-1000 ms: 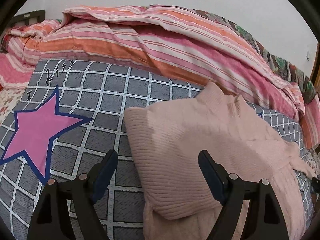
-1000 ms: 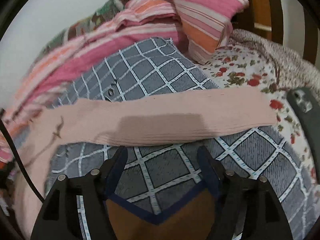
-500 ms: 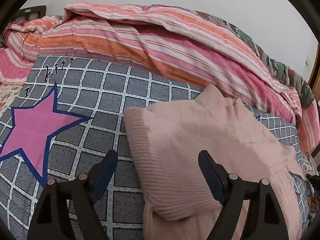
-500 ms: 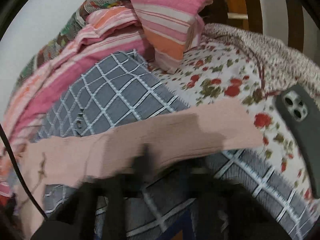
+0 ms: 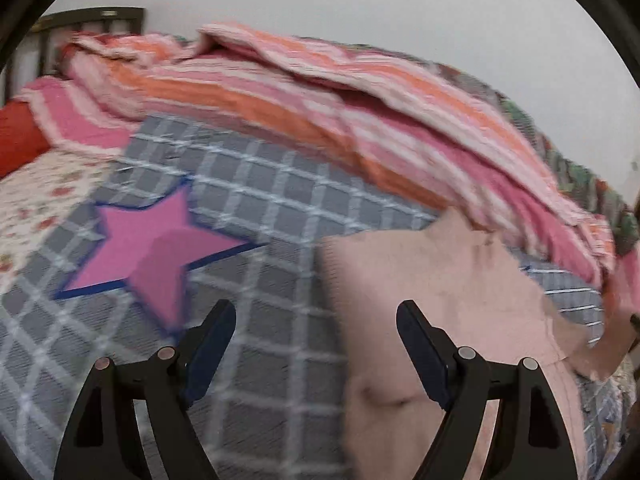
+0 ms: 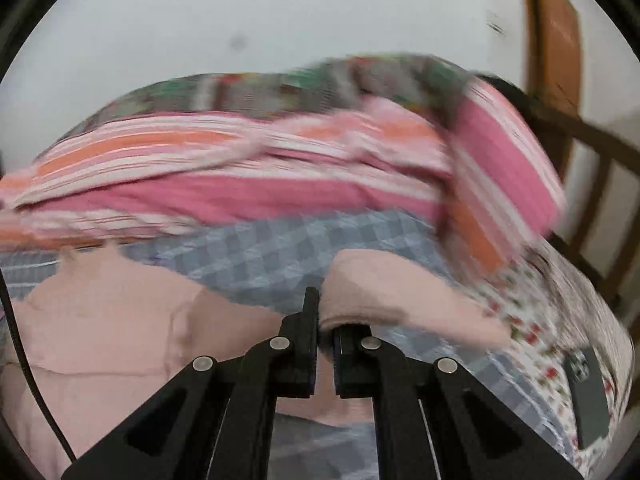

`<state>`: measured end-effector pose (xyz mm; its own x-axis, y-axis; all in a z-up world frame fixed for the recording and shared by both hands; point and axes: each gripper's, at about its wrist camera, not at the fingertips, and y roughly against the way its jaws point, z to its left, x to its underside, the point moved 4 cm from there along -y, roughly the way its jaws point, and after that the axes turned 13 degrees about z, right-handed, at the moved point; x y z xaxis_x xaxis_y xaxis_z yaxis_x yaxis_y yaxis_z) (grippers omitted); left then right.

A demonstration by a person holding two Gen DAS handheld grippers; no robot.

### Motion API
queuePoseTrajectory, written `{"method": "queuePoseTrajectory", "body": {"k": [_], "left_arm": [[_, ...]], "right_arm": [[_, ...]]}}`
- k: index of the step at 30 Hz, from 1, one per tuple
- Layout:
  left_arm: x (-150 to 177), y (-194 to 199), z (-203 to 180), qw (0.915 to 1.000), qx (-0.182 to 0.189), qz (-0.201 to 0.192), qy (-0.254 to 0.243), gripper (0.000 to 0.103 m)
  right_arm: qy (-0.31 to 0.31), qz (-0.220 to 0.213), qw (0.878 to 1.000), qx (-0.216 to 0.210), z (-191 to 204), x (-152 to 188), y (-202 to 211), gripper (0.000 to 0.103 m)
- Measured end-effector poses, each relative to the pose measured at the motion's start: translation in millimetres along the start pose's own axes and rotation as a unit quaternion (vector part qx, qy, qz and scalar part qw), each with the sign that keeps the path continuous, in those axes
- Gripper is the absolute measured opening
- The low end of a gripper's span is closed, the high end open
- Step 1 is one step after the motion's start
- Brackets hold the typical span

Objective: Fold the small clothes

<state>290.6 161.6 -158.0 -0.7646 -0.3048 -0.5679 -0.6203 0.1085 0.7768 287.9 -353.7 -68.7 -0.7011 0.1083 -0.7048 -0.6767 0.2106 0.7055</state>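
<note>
Left wrist view: the left gripper hangs with its jaws wide apart and nothing between them, over the checked blanket on the bed. The pink sweater lies just to its right, under the right-hand jaw, its body running away toward the striped quilt. This view has swung since a second ago, so the pink star now sits nearer the middle.

Right wrist view: the right gripper is clamped on the sweater's sleeve, which was lying flat across the blanket a second ago with the jaws open above it. The sleeve's long axis runs rightward to its cuff, toward the phone; the sweater's body lies left, so the fold should carry the sleeve that way
</note>
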Motion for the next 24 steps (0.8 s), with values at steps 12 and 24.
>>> {"method": "queuePoseTrajectory", "body": {"k": [12, 24], "left_arm": [[30, 36, 48, 0.9993, -0.02, 0.032, -0.001, 0.081], [25, 19, -41, 0.9918, 0.059, 0.066, -0.092, 0.082]], "right_arm": [[0.176, 0.042, 0.966, -0.186, 281, 17, -15, 0.006], [0.205, 0.072, 0.937, -0.274, 252, 51, -10, 0.079]]}}
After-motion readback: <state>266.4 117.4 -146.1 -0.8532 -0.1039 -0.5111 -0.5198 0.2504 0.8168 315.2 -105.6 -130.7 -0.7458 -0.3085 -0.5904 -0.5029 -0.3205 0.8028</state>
